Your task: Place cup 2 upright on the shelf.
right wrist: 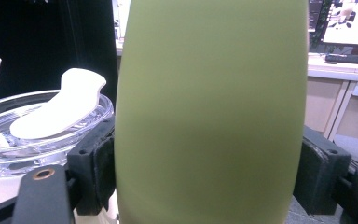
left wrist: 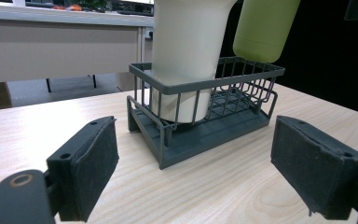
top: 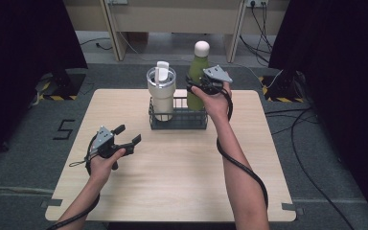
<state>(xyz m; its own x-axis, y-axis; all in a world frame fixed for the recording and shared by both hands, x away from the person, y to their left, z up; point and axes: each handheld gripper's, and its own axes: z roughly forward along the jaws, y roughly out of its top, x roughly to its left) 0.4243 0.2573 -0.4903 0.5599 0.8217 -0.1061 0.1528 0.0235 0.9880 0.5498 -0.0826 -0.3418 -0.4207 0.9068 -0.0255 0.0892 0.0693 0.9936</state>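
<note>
The right gripper (top: 202, 87) is held out over the far middle of the counter (top: 182, 167), forearm stretched forward and the hand wrapped round its body, the grey plate on top tilted up. Its jaws are clamped on the green bottle (right wrist: 212, 112), one pad pressed to each side of the body. In the left gripper view the bottle's (left wrist: 265, 28) bottom hangs above the rim of the dark wire basket (left wrist: 205, 126), not resting on the basket floor.

The left gripper (top: 127, 135) sits low over the near left of the counter, hand under it, pointing toward the basket. Its jaws stand wide apart with nothing between them; the basket lies straight ahead of them, well apart.

Just left of the right jaws stands a cream tumbler (top: 161, 96) with a clear lid and white straw, in the basket's left end, close beside the bottle. No writing on the bottle or tumbler can be read.
</note>
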